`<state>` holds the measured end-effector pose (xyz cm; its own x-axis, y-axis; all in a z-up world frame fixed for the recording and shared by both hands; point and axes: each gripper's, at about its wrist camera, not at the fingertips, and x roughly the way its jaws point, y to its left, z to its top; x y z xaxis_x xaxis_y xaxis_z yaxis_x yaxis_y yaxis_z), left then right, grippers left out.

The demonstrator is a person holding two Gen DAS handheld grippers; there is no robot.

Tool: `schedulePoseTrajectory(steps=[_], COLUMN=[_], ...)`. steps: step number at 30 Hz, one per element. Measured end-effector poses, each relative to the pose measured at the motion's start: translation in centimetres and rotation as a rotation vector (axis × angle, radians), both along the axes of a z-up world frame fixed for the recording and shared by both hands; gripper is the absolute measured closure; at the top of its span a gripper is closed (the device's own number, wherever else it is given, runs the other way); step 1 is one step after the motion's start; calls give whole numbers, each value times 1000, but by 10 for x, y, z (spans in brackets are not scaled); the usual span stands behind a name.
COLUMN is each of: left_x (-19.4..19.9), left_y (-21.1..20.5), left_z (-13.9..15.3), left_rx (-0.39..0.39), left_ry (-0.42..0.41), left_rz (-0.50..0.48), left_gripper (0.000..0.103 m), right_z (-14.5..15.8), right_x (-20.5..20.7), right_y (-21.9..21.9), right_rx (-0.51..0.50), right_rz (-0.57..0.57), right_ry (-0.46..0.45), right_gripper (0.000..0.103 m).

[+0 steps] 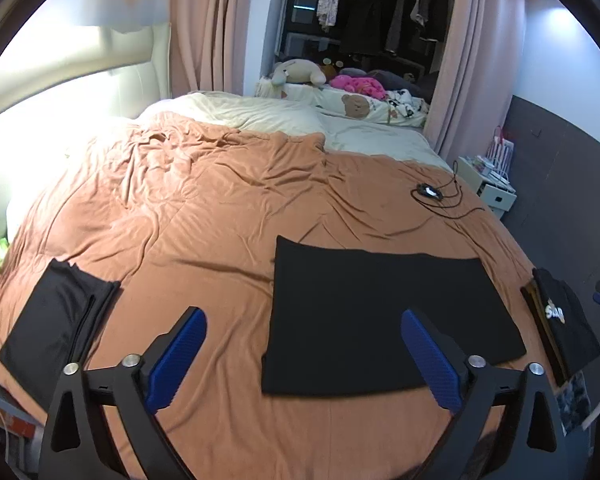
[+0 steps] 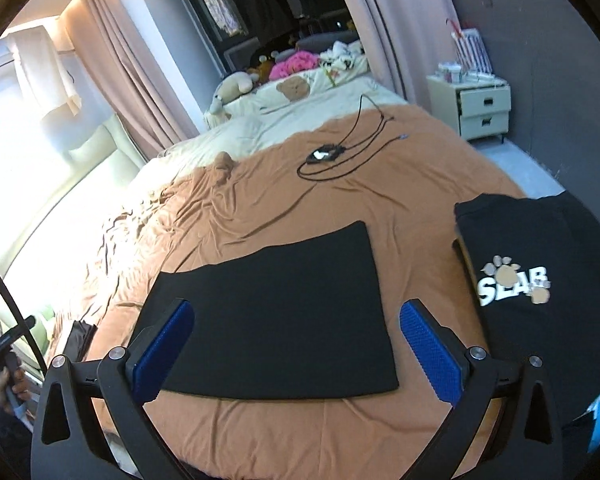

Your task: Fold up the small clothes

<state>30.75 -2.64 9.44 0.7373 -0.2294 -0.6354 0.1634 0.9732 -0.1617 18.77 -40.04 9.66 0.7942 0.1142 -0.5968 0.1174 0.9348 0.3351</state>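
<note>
A black folded cloth lies flat as a rectangle on the orange bedspread; it also shows in the right wrist view. My left gripper is open and empty, held above the cloth's near left edge. My right gripper is open and empty above the cloth's near edge. A folded black garment lies at the left. A black shirt with a white "SLAB" print lies at the right, also in the left wrist view.
A black device with coiled cable lies further up the bed. Cream pillows and plush toys are at the head. A white nightstand stands right of the bed. Pink curtains hang behind.
</note>
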Motion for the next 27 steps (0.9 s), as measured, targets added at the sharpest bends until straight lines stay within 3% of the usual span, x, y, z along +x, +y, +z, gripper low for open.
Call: schedulePoseTrajectory(steps=[5, 12, 16, 21, 27], left_x=[-30, -56, -71, -77, -82], left_y=[9, 7, 4, 1, 14], left_z=[-6, -25, -37, -61, -95], left_rx=[-64, -58, -98, -113, -157], left_ry=[-1, 20, 7, 30, 56], left_rz=[-19, -11, -42, -49, -28], left_gripper=[0, 0, 0, 0, 0], right_z=[-6, -18, -15, -29, -52], right_x=[-27, -42, -51, -59, -55], right_y=[9, 13, 19, 29, 41], right_rx=[3, -29, -46, -42, -58], right_rz=[12, 63, 65, 84, 53], right_ry=[-27, -6, -35, -71, -17], right_gripper=[0, 0, 0, 0, 0])
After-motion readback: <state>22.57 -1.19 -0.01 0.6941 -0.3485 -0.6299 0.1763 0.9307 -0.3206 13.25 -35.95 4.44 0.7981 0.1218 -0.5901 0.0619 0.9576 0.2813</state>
